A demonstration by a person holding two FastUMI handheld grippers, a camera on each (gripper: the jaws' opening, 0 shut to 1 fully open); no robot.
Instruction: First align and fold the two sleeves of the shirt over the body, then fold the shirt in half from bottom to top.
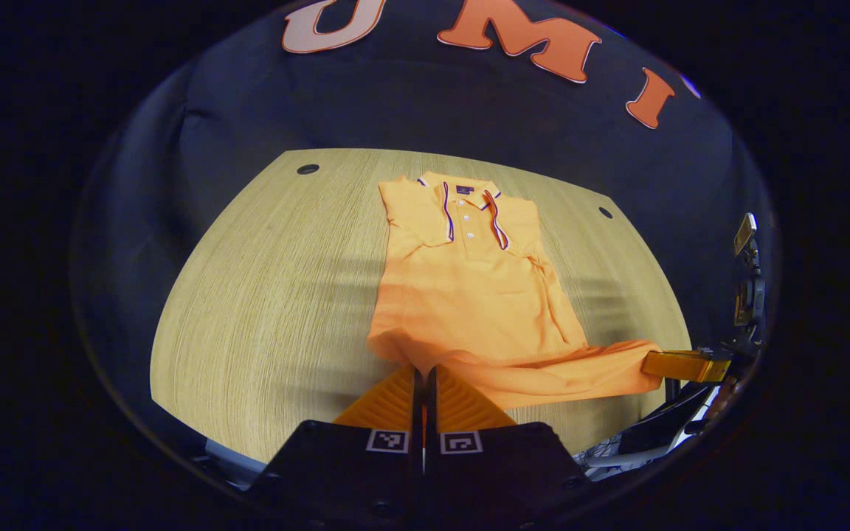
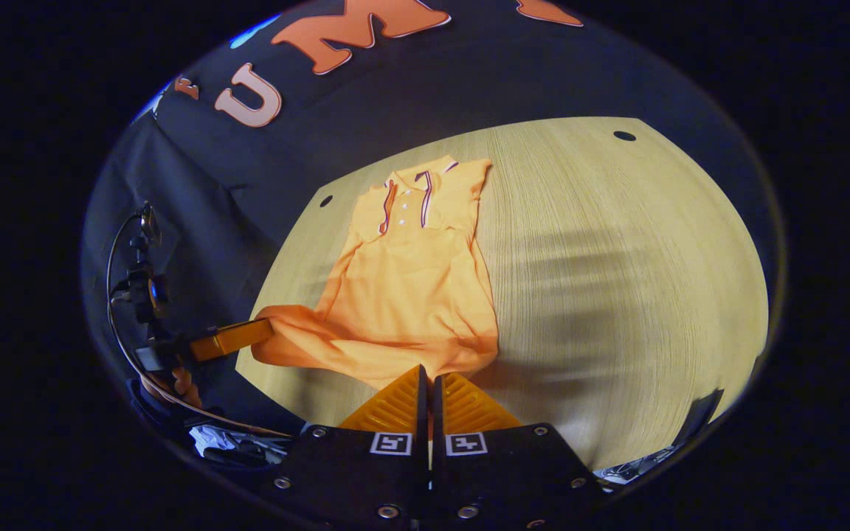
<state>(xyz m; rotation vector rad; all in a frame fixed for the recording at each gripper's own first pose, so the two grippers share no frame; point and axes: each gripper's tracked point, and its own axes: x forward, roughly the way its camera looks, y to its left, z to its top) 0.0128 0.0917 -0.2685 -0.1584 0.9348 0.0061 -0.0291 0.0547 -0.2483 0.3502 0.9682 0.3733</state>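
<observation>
I had both grippers, left point(image 1: 423, 372) and right point(image 2: 426, 372), clenched on the shirt point(image 1: 469, 295) hem, judged lifting evenly toward the collar point(image 1: 469, 193) best.

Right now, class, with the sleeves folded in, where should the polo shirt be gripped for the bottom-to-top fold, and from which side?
At the two corners of its bottom hem, coming from the near side, opposite the collar. The polo shirt lies flat with its collar far, so that hem can probably lift straight over.
</observation>
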